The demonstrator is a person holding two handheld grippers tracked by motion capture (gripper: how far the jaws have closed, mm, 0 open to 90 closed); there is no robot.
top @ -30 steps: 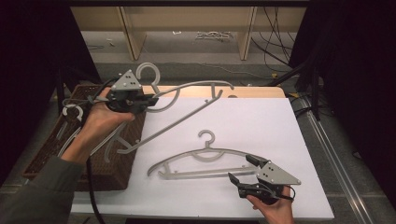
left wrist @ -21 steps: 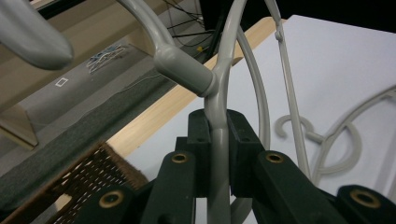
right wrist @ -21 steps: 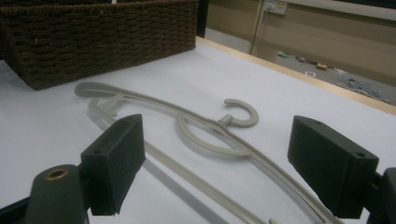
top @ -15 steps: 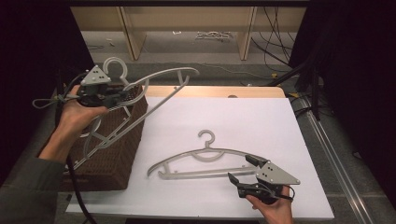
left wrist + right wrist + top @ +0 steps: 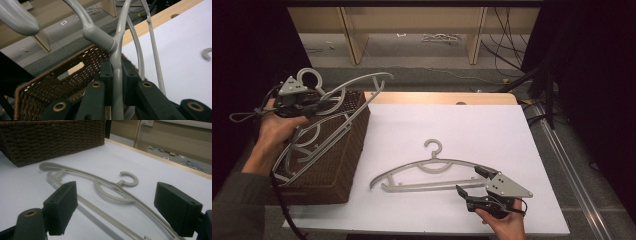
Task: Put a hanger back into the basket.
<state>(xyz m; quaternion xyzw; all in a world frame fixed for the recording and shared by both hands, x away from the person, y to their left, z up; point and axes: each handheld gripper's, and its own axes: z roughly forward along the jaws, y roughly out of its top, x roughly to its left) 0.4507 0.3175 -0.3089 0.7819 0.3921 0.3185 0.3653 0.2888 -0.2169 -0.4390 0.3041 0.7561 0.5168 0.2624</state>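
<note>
My left gripper [image 5: 316, 102] is shut on the neck of a grey plastic hanger [image 5: 362, 82] and holds it tilted over the brown wicker basket [image 5: 339, 167]. The hanger's lower end reaches down into the basket. In the left gripper view the pads [image 5: 106, 75] press on the hanger's stem [image 5: 96, 33] above the basket [image 5: 45, 92]. A second grey hanger [image 5: 432, 170] lies flat on the white board. My right gripper [image 5: 469, 180] rests open at that hanger's right end. In the right gripper view this hanger [image 5: 110, 186] runs between the wide-apart jaws of my right gripper [image 5: 120, 207].
The basket stands on the table's left side, and more grey hanger parts [image 5: 307, 142] lie inside it. The white board [image 5: 472, 125] covers most of the wooden table [image 5: 437, 97]. Wooden shelf legs and cables sit on the floor beyond the far edge.
My left hand has carried its hanger to the left, off the white board and over the basket, and a little lower. The right hand and the flat hanger have not moved.
</note>
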